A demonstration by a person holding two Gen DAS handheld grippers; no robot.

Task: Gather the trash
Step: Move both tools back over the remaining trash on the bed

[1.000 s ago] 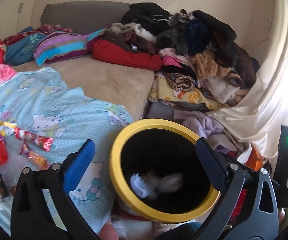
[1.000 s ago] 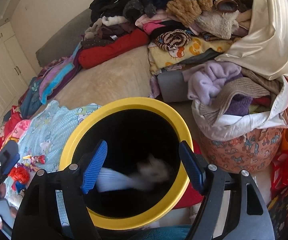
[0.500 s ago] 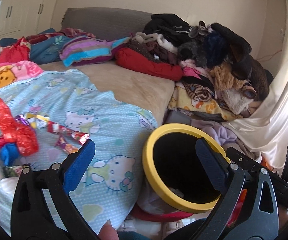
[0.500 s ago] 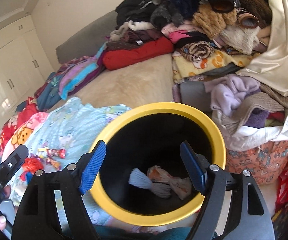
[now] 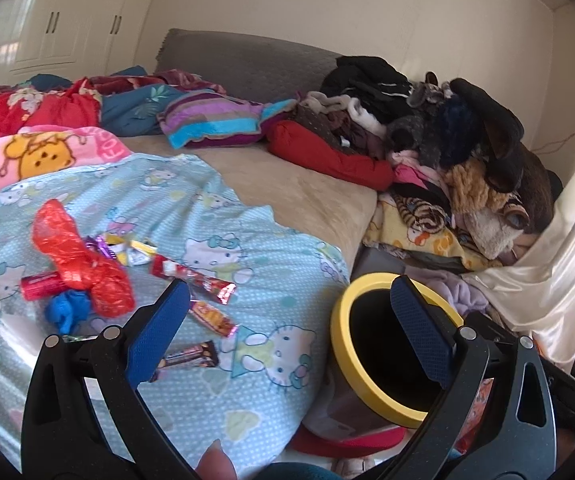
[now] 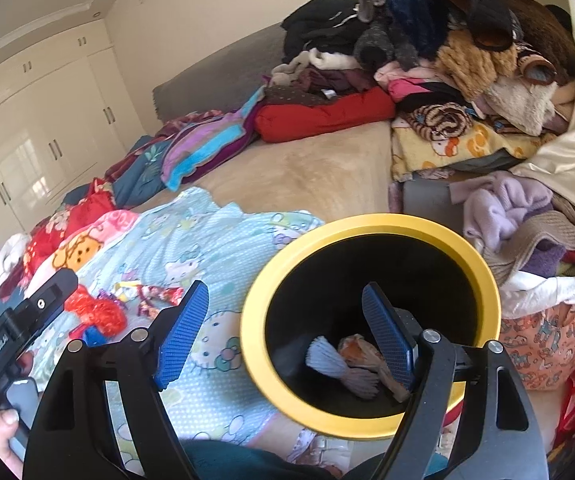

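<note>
A black bin with a yellow rim (image 5: 341,344) (image 6: 487,280) stands beside the bed. Crumpled wrappers (image 6: 347,364) lie at its bottom. Several candy wrappers (image 5: 193,280), a red plastic bag (image 5: 75,260) and a blue scrap (image 5: 67,310) lie on the light-blue Hello Kitty blanket (image 5: 247,392). My left gripper (image 5: 287,332) is open and empty above the blanket's edge, right of the wrappers. My right gripper (image 6: 285,332) is open and empty, straddling the bin's left rim. The same trash shows small in the right wrist view (image 6: 95,312).
A heap of clothes and plush toys (image 5: 447,140) fills the bed's right side. A cloth-filled basket (image 6: 543,332) stands right of the bin. Folded bedding (image 5: 207,120) lies by the grey headboard (image 5: 247,60). White wardrobes (image 6: 27,140) line the far wall.
Both grippers have swung left, away from the bin toward the blanket. The dropped wrappers have settled at the bin's bottom. The pile of wrappers has come into the left view.
</note>
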